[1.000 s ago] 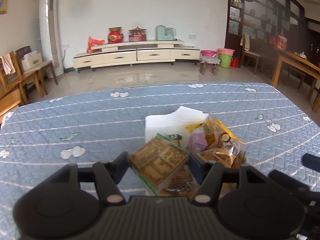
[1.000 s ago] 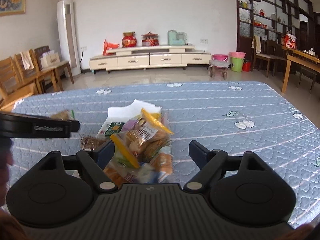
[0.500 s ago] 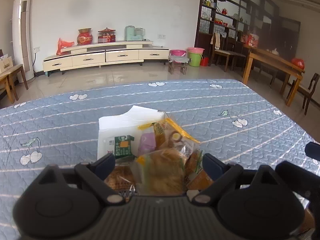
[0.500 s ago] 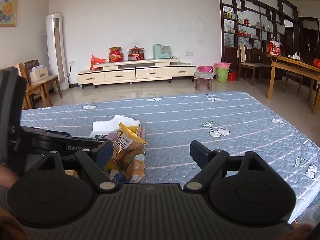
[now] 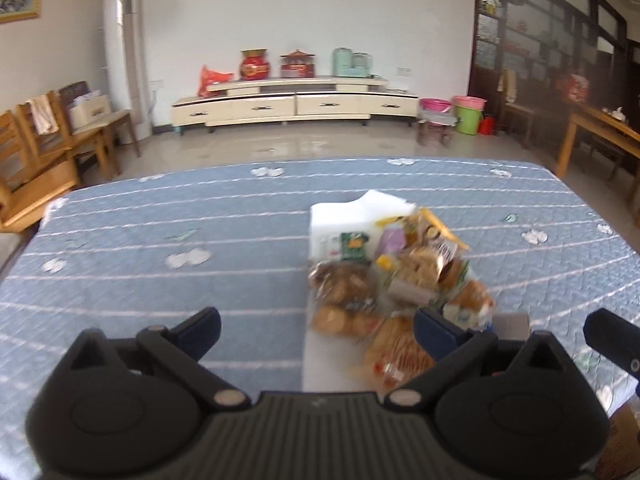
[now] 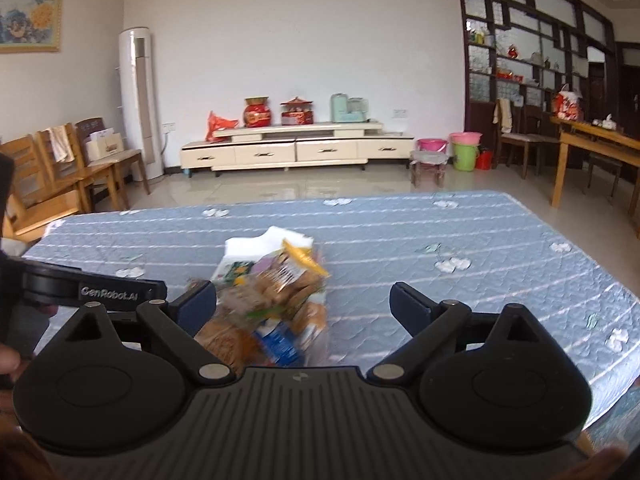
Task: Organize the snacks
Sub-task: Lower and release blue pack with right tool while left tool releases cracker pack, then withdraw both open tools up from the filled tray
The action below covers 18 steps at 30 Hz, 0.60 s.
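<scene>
Left gripper (image 5: 316, 326) opening wide, nothing between the jaws; snack pile (image 5: 394, 284) ahead, beside its right finger. Right gripper (image 6: 304, 300) spread, empty; snack pile just inside its left finger.

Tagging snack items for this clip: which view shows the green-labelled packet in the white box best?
The left wrist view: the green-labelled packet stands against the white box wall, unobstructed though blurred. The right wrist view shows it smaller, at a slant, partly behind the other snack packets.
</scene>
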### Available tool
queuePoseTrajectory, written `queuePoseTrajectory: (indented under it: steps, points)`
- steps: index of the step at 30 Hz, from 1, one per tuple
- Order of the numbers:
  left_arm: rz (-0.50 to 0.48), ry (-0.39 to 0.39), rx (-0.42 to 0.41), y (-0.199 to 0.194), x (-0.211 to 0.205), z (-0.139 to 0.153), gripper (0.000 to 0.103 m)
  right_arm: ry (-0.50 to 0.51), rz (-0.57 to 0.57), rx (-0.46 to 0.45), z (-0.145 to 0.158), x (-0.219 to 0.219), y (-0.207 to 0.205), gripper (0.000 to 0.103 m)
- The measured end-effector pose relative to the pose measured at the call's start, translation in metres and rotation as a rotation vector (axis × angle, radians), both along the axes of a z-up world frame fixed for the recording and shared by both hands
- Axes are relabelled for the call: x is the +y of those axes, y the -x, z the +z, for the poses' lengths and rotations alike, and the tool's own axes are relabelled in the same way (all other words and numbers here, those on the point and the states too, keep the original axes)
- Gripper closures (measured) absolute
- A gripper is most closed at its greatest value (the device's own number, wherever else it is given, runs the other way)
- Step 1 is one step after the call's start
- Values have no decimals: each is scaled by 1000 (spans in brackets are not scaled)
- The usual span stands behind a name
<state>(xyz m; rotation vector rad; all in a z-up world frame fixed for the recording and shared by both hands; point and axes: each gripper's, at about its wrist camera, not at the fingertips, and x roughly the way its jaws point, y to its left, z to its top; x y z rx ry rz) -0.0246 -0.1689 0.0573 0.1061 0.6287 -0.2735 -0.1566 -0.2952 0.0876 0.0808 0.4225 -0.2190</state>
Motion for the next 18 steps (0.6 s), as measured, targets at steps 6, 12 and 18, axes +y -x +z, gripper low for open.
queuePoseTrajectory:
  steps: [6,12,18]
  points:
    - [31,-24,0,27,13,-5,1,-26,16,61,-6,11,9,0]
    - [3,-38,1,43,13,-10,1,-28,15,85,-10,19,18,0]
    - [-23,-43,-13,53,11,-8,1,-17,18,78,-7,22,19,0]
